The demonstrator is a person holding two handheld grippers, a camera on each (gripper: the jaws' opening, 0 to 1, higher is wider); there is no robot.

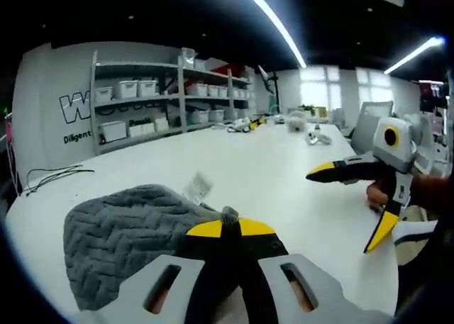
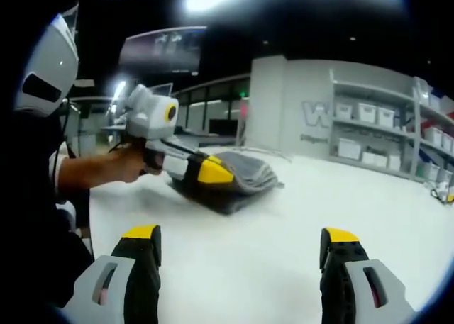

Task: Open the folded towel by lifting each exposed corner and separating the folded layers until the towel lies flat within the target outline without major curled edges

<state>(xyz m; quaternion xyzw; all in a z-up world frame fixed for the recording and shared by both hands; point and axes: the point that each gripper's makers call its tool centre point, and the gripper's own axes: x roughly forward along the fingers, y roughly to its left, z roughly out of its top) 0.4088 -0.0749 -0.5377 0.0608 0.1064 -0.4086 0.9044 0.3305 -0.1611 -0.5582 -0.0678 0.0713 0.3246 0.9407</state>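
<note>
Left gripper [image 1: 223,228]: yellow-tipped jaws pressed together on a grey fold of the towel, nearest thing in the left gripper view; in the right gripper view it shows at [image 2: 213,172], held by a person's hand [image 2: 130,165], with its yellow tips down on the near edge of the towel
Table [image 1: 284,189]: broad white top under both tools, stretching away ahead of the left gripper toward the shelves and spreading bare between the right gripper's jaws [image 2: 284,232]
Towel [image 1: 120,232]: grey, ribbed knit, bunched and still folded, lying on the table to the left of and just under the left gripper's tips, one pinch of it caught between them; in the right gripper view [image 2: 248,176] it sits well ahead of the right gripper, layered, partly covered by the left gripper
Shelves [image 1: 170,97]: grey racks with white bins, far beyond the left gripper along the wall; seen also far ahead and right of the right gripper [image 2: 383,125]
Right gripper [image 2: 241,249]: jaws spread wide, holding nothing, bare table between them; from the left gripper view it hangs off to the right [image 1: 355,203], above the table edge, jaws splayed well apart
Tag [image 1: 198,186]: small white label standing up at the towel's far edge, just beyond the left gripper's tips
</note>
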